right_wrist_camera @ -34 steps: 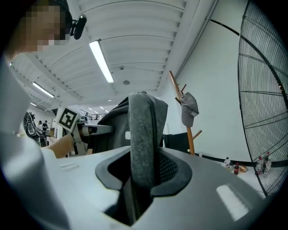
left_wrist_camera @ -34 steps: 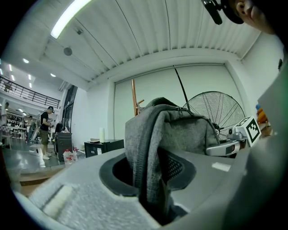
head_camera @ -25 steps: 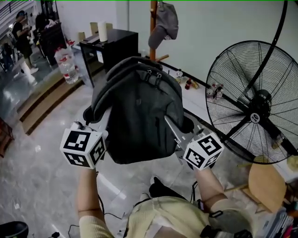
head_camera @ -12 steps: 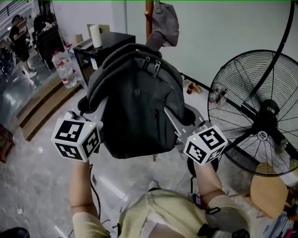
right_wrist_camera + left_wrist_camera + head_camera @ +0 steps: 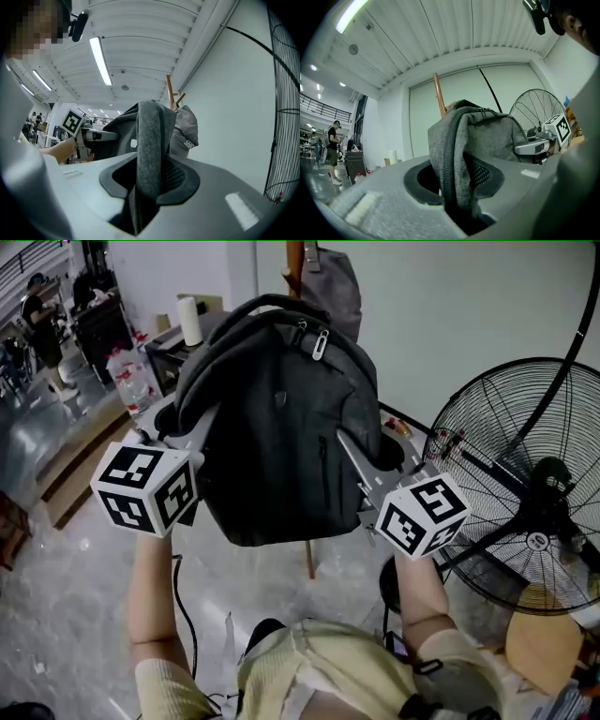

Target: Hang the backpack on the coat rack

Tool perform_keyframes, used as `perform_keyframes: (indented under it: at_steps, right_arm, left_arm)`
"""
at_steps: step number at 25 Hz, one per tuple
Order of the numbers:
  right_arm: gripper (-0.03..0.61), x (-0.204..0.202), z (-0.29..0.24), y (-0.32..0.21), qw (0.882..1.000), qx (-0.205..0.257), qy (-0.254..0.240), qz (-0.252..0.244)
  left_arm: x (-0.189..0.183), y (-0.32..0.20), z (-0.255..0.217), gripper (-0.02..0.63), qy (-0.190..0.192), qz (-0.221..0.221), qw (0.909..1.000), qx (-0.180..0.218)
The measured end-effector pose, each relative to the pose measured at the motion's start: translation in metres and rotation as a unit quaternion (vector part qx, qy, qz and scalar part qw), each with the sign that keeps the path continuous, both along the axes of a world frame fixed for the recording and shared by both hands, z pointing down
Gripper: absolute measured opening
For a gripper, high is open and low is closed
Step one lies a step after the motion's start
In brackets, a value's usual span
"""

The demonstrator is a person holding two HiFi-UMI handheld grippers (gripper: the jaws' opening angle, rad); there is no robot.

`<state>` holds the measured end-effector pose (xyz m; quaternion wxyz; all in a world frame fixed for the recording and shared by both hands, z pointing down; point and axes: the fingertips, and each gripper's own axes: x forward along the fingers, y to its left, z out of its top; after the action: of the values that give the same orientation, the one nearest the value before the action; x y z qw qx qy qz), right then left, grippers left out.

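Note:
I hold a dark grey backpack up in front of me, upright, its top handle uppermost. My left gripper is shut on the backpack's left side; in the left gripper view a grey padded strap is pinched between the jaws. My right gripper is shut on the right side, with a grey strap clamped between its jaws. The wooden coat rack stands just behind the backpack, against the wall. A grey cap hangs on it. The backpack hides most of the pole.
A large black floor fan stands close on the right. A black cabinet with a paper roll and a big water bottle are at the back left. A wooden stool is at the lower right. People stand far left.
Both grippers have lifted the backpack and carried it toward the coat rack. It now sits higher in the head view and covers more of the pole and the cap.

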<state>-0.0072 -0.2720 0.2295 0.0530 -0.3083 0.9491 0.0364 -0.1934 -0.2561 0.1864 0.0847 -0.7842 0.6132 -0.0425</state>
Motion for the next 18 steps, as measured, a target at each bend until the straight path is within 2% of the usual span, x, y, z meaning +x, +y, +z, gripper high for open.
perform_keyframes:
  at_steps: [6,11,18]
  right_arm:
    - [0.117,0.000,-0.005,-0.015,1.000,-0.003,0.003,0.018]
    - [0.117,-0.002,-0.031,-0.039,0.999,-0.006,-0.002,0.049]
    - [0.117,-0.021,-0.032,-0.062,0.996,-0.008,-0.011,0.087]
  left_arm:
    - [-0.002,-0.021,-0.006,0.118,-0.003,0.015,0.9999,0.004]
    - [-0.004,-0.056,-0.029,0.118,-0.007,0.043,0.9991,-0.001]
    - [-0.020,-0.097,-0.035,0.119,-0.018,0.087,0.9960,-0.003]
